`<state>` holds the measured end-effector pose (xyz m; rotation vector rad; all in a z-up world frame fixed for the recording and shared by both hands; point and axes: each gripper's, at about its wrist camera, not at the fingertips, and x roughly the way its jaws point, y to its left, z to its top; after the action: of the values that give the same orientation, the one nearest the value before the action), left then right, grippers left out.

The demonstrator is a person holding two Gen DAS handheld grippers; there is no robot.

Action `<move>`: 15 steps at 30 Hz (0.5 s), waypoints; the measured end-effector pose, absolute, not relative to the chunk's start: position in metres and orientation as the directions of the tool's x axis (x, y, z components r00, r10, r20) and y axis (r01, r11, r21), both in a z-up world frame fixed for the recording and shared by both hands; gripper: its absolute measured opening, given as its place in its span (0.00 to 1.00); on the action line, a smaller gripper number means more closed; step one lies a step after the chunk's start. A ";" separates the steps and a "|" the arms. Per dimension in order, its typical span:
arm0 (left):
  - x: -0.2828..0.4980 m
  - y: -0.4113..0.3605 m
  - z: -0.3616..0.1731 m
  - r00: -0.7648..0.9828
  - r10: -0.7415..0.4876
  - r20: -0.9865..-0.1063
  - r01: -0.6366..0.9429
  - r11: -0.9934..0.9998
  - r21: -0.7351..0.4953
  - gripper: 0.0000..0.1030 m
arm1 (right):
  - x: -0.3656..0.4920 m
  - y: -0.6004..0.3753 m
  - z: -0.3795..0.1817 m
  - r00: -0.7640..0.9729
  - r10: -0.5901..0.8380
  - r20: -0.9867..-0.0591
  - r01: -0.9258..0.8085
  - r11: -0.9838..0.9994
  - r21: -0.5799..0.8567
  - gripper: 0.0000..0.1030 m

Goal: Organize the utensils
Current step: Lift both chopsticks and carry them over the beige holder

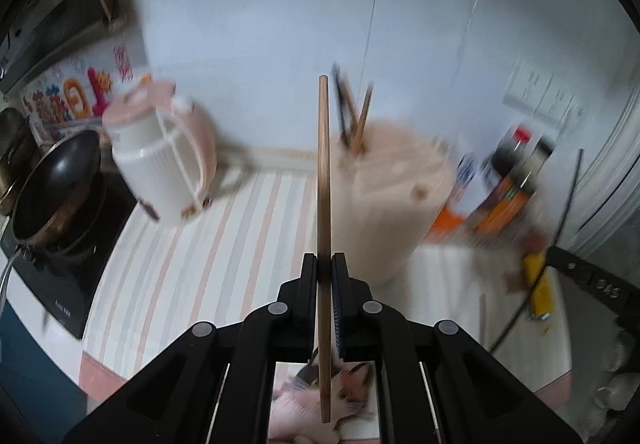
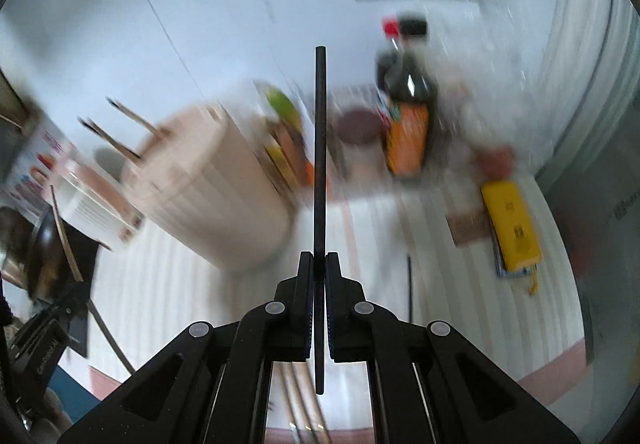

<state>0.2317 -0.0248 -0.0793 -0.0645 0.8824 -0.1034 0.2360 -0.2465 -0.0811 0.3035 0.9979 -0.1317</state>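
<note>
The fingers of the left gripper are closed tight on a light brown wooden chopstick, which is gripped a little below its middle and points forward. The fingers of the right gripper are likewise clamped on a thin black chopstick, held below mid-length.

Ahead of both, a tall pale pink ribbed plastic utensil holder is seen on the striped pink-and-white counter cloth, with several chopsticks already standing in it; both views are blurred. A white-and-pink jug stands to its left, a dark sauce bottle with an orange label to its right, and a yellow flat packet lies on the cloth.

Both chopsticks are judged light, stiff and rather slippery; a grip near the middle is likely to limit pivoting, and the holder's open top is probably where they are to be dropped.
</note>
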 end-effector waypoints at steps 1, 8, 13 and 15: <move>0.236 -0.024 -0.067 0.643 -0.139 -0.753 0.068 0.990 -0.125 0.04 | 0.240 -0.244 -0.071 0.556 0.040 -0.830 0.234 0.951 0.203 0.05; 0.272 -0.031 -0.007 0.708 -0.211 -0.674 0.101 0.975 -0.200 0.04 | 0.286 -0.223 -0.013 0.628 0.108 -0.771 0.137 0.960 0.246 0.05; 0.305 -0.044 0.023 0.746 -0.201 -0.635 0.110 0.977 -0.181 0.04 | 0.324 -0.209 0.006 0.634 0.129 -0.762 0.094 0.966 0.242 0.05; 0.320 -0.047 0.030 0.762 -0.188 -0.620 0.102 0.980 -0.172 0.04 | 0.339 -0.204 0.010 0.639 0.129 -0.758 0.082 0.969 0.233 0.05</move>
<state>0.3201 -0.0468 0.0295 -0.1310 0.6872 -0.1583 0.3393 -0.2036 0.0102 0.2570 0.8793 0.0268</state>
